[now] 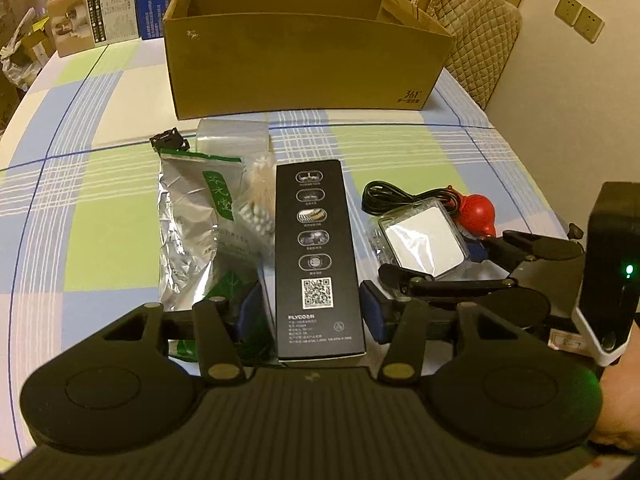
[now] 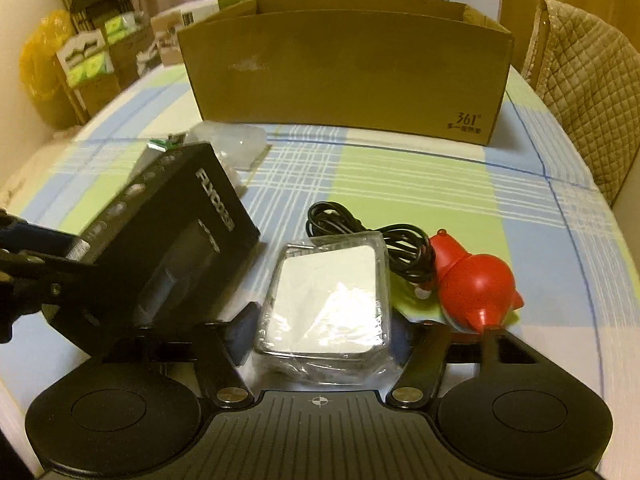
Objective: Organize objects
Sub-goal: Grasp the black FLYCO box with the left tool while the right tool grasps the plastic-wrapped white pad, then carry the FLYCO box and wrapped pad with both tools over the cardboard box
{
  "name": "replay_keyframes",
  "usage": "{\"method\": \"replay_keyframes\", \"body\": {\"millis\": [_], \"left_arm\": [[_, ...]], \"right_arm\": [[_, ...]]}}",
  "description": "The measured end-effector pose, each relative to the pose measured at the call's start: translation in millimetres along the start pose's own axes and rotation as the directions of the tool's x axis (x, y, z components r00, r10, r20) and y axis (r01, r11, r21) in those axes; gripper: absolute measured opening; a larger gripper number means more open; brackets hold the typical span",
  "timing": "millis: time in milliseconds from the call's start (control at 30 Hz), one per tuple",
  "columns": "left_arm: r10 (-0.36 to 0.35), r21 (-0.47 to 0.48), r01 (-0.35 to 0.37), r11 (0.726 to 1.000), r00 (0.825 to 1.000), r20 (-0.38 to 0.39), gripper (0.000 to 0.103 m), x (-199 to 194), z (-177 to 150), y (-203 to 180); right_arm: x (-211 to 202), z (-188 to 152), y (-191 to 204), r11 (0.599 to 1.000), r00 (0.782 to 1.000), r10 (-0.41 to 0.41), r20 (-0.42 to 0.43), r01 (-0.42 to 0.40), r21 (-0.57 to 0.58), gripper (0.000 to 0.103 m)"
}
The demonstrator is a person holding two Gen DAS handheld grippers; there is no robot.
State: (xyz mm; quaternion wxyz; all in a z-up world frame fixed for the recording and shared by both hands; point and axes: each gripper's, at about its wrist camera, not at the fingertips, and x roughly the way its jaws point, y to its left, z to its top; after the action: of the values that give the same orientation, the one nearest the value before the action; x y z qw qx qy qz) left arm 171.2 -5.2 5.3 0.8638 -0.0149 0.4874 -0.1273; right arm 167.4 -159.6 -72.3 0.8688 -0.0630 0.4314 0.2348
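The black box (image 1: 318, 256), printed FLYCO above a QR code and a column of round icons, lies lengthwise between the fingers of the left gripper (image 1: 316, 312); the blue pads (image 1: 372, 308) sit at its two long sides, but I cannot tell whether they press it or just flank it. In the right wrist view the same box looks tilted, one end raised, with FLYCO readable along its side. The right gripper (image 2: 324, 334) straddles a white square item in clear wrap (image 2: 332, 300); its fingers lie close at each side, and whether they grip is unclear.

Beside the wrapped item lie a coiled black cable (image 2: 360, 228) and a red bulb (image 2: 472, 280). Left of the black box sit a bag of cotton swabs (image 1: 258, 208) and a silver foil pouch (image 1: 192, 232) with green writing. Behind them all stands an open cardboard box (image 1: 304, 64) marked 361° on the checked tablecloth (image 1: 420, 152).
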Motion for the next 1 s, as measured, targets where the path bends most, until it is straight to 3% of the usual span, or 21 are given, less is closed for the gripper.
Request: {"method": "replay_keyframes", "body": {"millis": [433, 500, 667, 1000], "left_arm": [[0.029, 0.079, -0.026, 0.997, 0.999, -0.035, 0.051, 24, 12, -21], [0.040, 0.097, -0.036, 0.995, 0.998, -0.048, 0.042, 28, 13, -24], [0.047, 0.128, -0.038, 0.991, 0.996, -0.070, 0.038, 31, 15, -26], [0.002, 0.088, 0.004, 0.996, 0.998, -0.068, 0.038, 19, 12, -20]], "right_arm": [[-27, -21, -13, 1.000, 1.000, -0.017, -0.009, 0.017, 0.012, 0.054], [-28, -22, -13, 1.000, 1.000, -0.020, -0.009, 0.021, 0.008, 0.054], [-25, -20, -10, 0.999, 0.999, -0.037, -0.004, 0.037, -0.012, 0.057], [-26, -21, -6, 0.998, 0.998, -0.060, -0.001, 0.060, -0.036, 0.053]]}}
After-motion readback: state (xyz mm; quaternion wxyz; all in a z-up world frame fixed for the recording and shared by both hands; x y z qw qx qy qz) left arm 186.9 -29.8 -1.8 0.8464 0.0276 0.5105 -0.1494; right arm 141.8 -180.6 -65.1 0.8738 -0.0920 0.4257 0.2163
